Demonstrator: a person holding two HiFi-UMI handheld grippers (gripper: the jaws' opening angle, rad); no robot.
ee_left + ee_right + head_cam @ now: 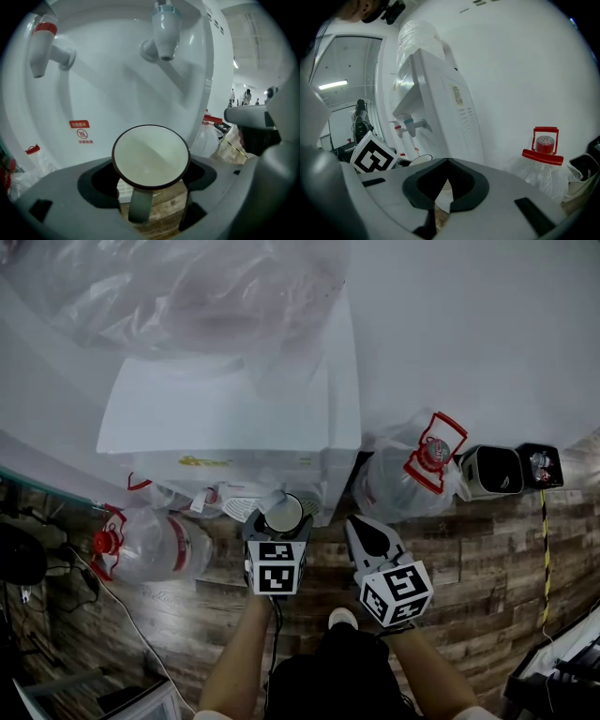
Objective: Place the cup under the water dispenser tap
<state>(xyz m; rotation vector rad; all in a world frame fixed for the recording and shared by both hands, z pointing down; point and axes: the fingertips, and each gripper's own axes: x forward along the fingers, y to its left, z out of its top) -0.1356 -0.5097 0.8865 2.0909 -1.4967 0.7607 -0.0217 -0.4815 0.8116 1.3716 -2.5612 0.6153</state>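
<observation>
Currently the left gripper [281,521] pinches the cup [151,157] by its sides, low and seemingly nearer than the blue tap [164,30]. Set down here, the cup could miss the stream. The right gripper [445,180] idles at right, fingers pressed together.

On my left gripper view the cup [151,157] is cream-white inside, with a dark brown rim and a pale grey handle. The water dispenser [225,409] is white; its warning label [79,124] is red. The tap at 10 o'clock [44,44] is white with a red band, and the tap at 12 o'clock [165,28] is pale blue. I see grey shells, black inner faces and black-on-white square-marker cubes on the left gripper [279,519] and right gripper [361,526]. The floor [487,559] has a brown-grey wood-plank pattern. The bottle at 9 o'clock [150,545] and the bottle at 2 o'clock [403,486] on the head view are clear, with red caps and handles.
</observation>
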